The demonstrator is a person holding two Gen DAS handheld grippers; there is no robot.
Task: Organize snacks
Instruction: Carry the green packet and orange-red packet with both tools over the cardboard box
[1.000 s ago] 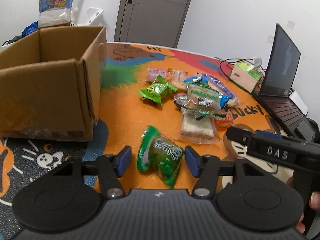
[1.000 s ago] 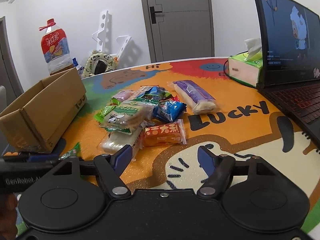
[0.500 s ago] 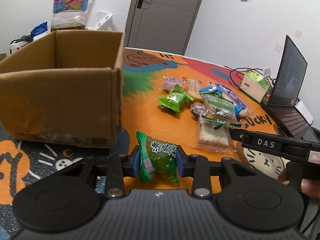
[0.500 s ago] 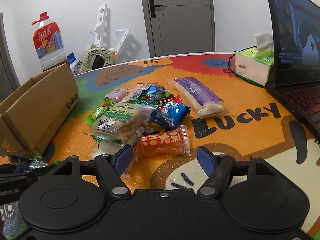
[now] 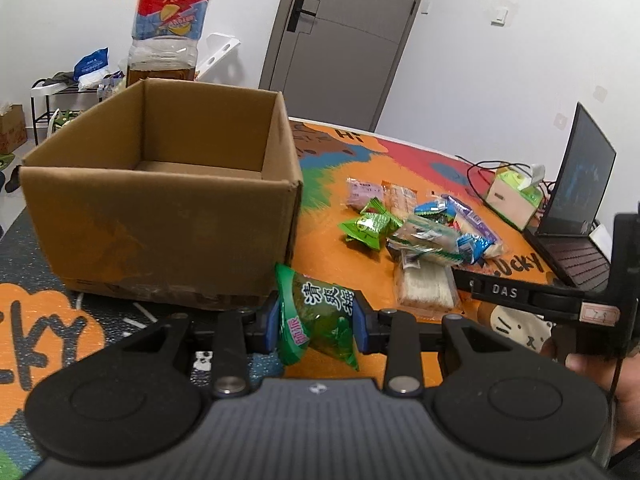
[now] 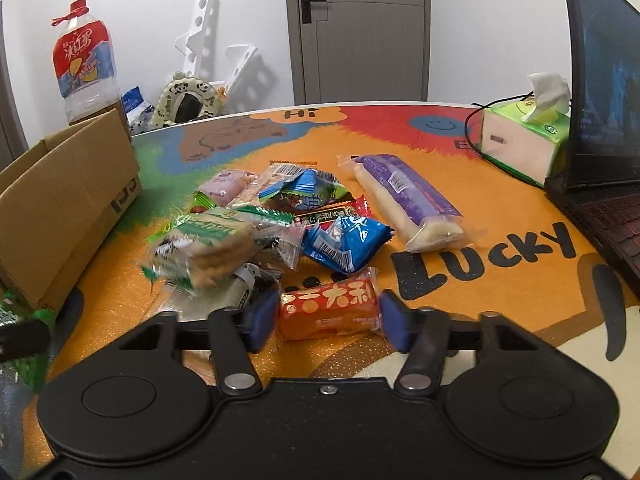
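Observation:
My left gripper (image 5: 316, 322) is shut on a green snack packet (image 5: 320, 316) and holds it lifted in front of the open cardboard box (image 5: 160, 196). The box looks empty where its inside shows. My right gripper (image 6: 326, 316) is open, its blue pads either side of an orange snack packet (image 6: 328, 308) lying on the mat. A pile of snacks (image 6: 280, 216) lies beyond it, with a long purple bread packet (image 6: 404, 200) to its right. The same pile (image 5: 416, 232) shows in the left wrist view, right of the box.
A laptop (image 6: 600, 120) and a tissue box (image 6: 520, 144) with a black cable stand at the right. A large drink bottle (image 5: 168, 32) stands behind the box. The right gripper's body (image 5: 540, 296) reaches in from the right in the left wrist view.
My left gripper closed on the green packet, lifted it and swung left toward the box. My right gripper moved forward until its pads flank the orange packet.

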